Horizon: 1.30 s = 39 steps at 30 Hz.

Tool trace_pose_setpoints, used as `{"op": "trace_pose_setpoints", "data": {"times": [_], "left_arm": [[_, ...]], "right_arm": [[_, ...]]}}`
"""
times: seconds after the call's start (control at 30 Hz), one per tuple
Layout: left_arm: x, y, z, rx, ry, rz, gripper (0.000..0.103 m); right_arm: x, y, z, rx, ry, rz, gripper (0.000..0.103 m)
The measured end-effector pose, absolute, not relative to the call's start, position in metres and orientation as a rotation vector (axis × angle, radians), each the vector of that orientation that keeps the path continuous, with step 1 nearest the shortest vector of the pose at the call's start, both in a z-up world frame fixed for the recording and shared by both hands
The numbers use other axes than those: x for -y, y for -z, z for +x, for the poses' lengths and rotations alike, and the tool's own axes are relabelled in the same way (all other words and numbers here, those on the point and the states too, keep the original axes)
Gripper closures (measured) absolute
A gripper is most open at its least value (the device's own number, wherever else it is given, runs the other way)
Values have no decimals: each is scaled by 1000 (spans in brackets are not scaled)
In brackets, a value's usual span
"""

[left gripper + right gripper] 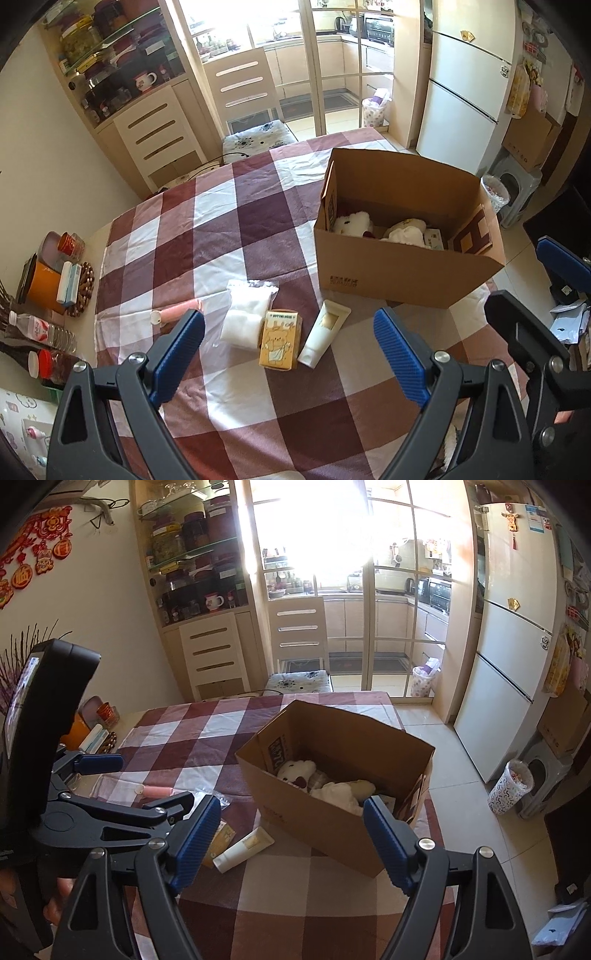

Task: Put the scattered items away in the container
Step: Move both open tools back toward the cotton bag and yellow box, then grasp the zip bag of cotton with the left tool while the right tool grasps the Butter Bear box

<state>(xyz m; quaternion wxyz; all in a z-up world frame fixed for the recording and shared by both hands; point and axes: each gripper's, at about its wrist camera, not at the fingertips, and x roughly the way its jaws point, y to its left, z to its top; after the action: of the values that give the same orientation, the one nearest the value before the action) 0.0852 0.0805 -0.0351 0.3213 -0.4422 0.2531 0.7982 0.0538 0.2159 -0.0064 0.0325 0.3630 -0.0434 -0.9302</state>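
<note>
Cardboard box (402, 273) holds plush toys (352, 223), top open

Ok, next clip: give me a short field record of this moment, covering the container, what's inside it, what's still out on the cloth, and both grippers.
container: cardboard box, open, on the checked tablecloth
inside: white plush toys
still out: pink tube, clear bag, yellow bear carton, cream tube
left gripper: open, empty, above the loose items
right gripper: open, empty, near the box's front
</note>
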Motion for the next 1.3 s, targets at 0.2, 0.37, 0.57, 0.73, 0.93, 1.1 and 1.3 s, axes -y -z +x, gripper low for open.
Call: {"op": "trace_pose_setpoints", "data": {"times": [0.2,0.37,0.57,0.73,0.93,1.1,1.3], "left_arm": [[-45,66,80,-656,-2100,-1247,9],[9,123,68,-652,-2115,-1411,9],[65,180,45,-639,-2150,-1564,9],[70,207,28,-652,-2118,-1546,9],[31,226,1,-717,-2060,-1403,11],[-14,233,-16,-814,-1965,-1260,10],[-49,243,-38,-809,-1821,-1196,8]], "right_arm": [[-196,27,56,87,2813,1132,21],[-162,66,60,-61,2715,1154,21],[-132,121,55,-41,2589,1252,21],[-118,156,46,-45,2576,1332,21],[-109,176,40,-13,2560,1425,21],[-107,176,46,-29,2583,1457,21],[-113,180,51,7,2610,1514,21]]}}
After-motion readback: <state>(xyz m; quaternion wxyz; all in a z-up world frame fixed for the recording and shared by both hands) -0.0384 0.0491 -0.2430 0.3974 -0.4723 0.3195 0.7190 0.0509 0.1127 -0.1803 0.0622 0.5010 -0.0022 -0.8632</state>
